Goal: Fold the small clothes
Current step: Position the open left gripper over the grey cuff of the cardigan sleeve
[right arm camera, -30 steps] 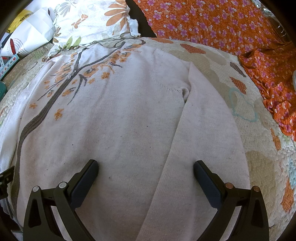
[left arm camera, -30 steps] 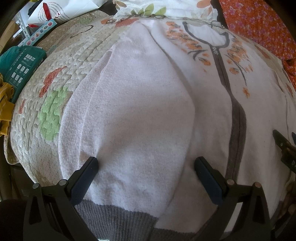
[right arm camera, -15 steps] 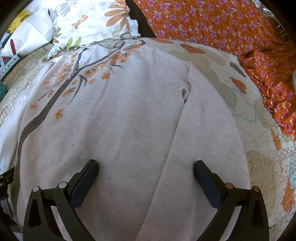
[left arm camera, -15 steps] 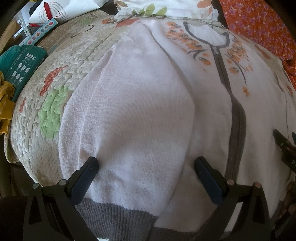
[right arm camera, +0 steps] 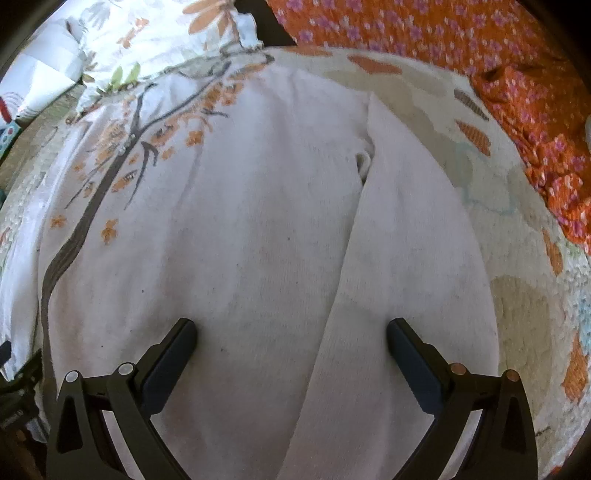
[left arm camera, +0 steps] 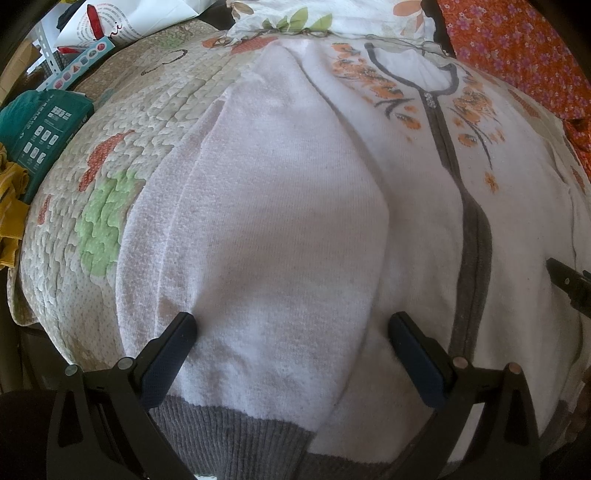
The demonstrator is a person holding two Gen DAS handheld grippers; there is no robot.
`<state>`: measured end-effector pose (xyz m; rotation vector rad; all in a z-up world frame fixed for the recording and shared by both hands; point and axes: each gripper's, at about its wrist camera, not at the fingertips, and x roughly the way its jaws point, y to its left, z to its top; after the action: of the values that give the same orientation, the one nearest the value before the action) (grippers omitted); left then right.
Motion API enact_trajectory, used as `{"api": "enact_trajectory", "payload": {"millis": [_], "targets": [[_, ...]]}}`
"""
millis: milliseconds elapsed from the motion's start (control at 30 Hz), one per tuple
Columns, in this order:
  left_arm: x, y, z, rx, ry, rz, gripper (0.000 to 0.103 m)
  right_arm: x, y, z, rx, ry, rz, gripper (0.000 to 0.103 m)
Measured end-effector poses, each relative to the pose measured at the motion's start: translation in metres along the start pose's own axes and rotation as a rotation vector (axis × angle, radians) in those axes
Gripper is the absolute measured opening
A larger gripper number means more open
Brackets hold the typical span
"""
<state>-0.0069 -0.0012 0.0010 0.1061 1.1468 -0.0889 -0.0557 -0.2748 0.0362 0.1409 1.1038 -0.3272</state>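
Observation:
A pale pink knit cardigan (left arm camera: 288,229) with a grey front band, grey ribbed hem and orange flower print lies flat on a quilted bed cover (left arm camera: 110,155). It also shows in the right wrist view (right arm camera: 258,236). Its left sleeve lies folded over the body, and its right sleeve (right arm camera: 406,236) lies along the side. My left gripper (left arm camera: 291,325) is open over the folded sleeve near the hem. My right gripper (right arm camera: 291,328) is open over the body and right sleeve. Neither holds anything. The right gripper's edge shows in the left wrist view (left arm camera: 569,284).
An orange flowered cloth (right arm camera: 461,44) lies at the far right of the bed. A floral white pillow (right arm camera: 159,33) sits behind the collar. A green box (left arm camera: 40,125), a yellow cloth (left arm camera: 11,214) and a white bag (left arm camera: 122,18) lie to the left.
The right wrist view has shifted slightly and is blurred, so the right gripper is moving a little. The left gripper and the cardigan stay put.

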Motion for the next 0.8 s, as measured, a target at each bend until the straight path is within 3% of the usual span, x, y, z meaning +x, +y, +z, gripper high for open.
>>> {"api": "enact_trajectory", "payload": {"millis": [67, 233, 500, 800], "targets": [[0.0000, 0.0004, -0.0003, 0.000, -0.001, 0.000, 0.103, 0.0011, 0.0014, -0.0024, -0.001, 0.025, -0.009, 0.103], [-0.0004, 0.0003, -0.0005, 0.003, -0.005, 0.005, 0.103, -0.0015, 0.0004, -0.0075, 0.023, -0.050, 0.009, 0.103], [-0.0002, 0.0009, -0.0013, 0.010, -0.011, 0.021, 0.103, 0.0026, 0.0047, -0.0005, -0.024, 0.025, -0.039, 0.103], [-0.0018, 0.0024, -0.0030, 0.009, -0.006, 0.020, 0.103, 0.0017, 0.0043, -0.0021, -0.011, 0.009, -0.021, 0.103]]}}
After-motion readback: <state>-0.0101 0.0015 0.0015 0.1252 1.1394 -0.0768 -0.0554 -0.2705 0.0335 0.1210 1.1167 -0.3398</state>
